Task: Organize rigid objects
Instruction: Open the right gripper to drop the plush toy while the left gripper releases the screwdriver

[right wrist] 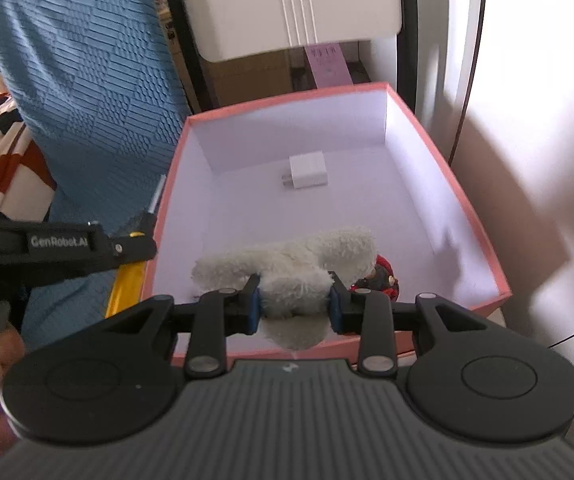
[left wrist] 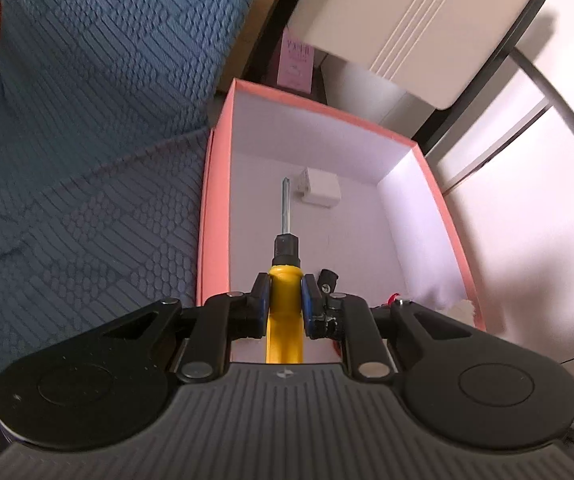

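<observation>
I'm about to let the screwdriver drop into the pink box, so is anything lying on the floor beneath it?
Nothing visible blocks it. The left gripper holds the screwdriver over bare box floor; the white charger lies beyond its tip, near the far wall.

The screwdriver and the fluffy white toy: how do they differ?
The screwdriver is hard, slim, yellow-handled with a metal shaft; the fluffy white toy is soft and bulky. The left hand-held gripper clamps the screwdriver, the right hand-held gripper the toy. Both hang over the pink box.
</observation>
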A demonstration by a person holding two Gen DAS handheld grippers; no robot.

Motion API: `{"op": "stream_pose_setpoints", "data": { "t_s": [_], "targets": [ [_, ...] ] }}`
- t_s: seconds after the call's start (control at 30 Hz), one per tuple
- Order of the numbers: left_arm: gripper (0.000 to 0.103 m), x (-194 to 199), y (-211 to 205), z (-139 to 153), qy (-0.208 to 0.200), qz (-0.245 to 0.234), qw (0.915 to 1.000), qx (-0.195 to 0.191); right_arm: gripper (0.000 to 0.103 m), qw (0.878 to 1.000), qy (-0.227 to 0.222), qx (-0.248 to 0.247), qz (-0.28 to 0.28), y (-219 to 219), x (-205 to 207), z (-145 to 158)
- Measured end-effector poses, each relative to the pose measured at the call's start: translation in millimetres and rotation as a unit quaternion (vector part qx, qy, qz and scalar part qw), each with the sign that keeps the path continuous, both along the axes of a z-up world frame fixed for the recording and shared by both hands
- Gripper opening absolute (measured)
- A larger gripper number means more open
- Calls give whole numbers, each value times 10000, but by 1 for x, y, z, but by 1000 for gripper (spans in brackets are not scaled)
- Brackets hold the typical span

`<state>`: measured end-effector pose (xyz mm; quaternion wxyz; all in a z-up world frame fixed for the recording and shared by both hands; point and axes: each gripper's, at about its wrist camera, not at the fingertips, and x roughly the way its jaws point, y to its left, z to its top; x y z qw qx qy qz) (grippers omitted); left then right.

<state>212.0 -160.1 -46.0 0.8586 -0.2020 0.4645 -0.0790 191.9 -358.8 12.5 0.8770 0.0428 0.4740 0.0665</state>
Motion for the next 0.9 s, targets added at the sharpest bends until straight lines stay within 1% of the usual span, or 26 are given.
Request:
{"op": "stream_pose_setpoints", "data": {
  "t_s": [0.2, 0.3, 0.37, 0.5, 0.57, 0.7, 0.8, 0.9],
  "targets": [
    [19, 18, -7, -14, 179, -37, 9998, -21, 36, 9994, 299, 153, -102, -2, 17, -18],
    [19, 23, -7, -18, 281, -76, 9994, -168, 36, 9990, 386, 189, -136, -4, 19, -23],
    [20, 25, -7, -17, 234, -58, 9996, -127, 38, 9984, 467, 262, -176, -7, 21, -26],
    [22, 28, -7, -16, 375, -113, 9992, -30, 39, 9976, 528, 324, -307, -10, 22, -28],
    [22, 25, -4, -12, 333, -99, 9994, 1, 39, 9971, 606, 352, -311, -11, 23, -28],
    [22, 13, 0, 5, 108, -170, 9997, 152, 40, 9975, 499, 267, -413, -12, 21, -19],
    [22, 3, 5, 20, -97, -231, 9994, 250, 40, 9981, 344, 291, -410, -11, 16, -6],
    [22, -8, 15, 35, -231, -234, 9991, 261, 40, 9992, 100, 186, -340, -5, 7, 12]
  ]
}}
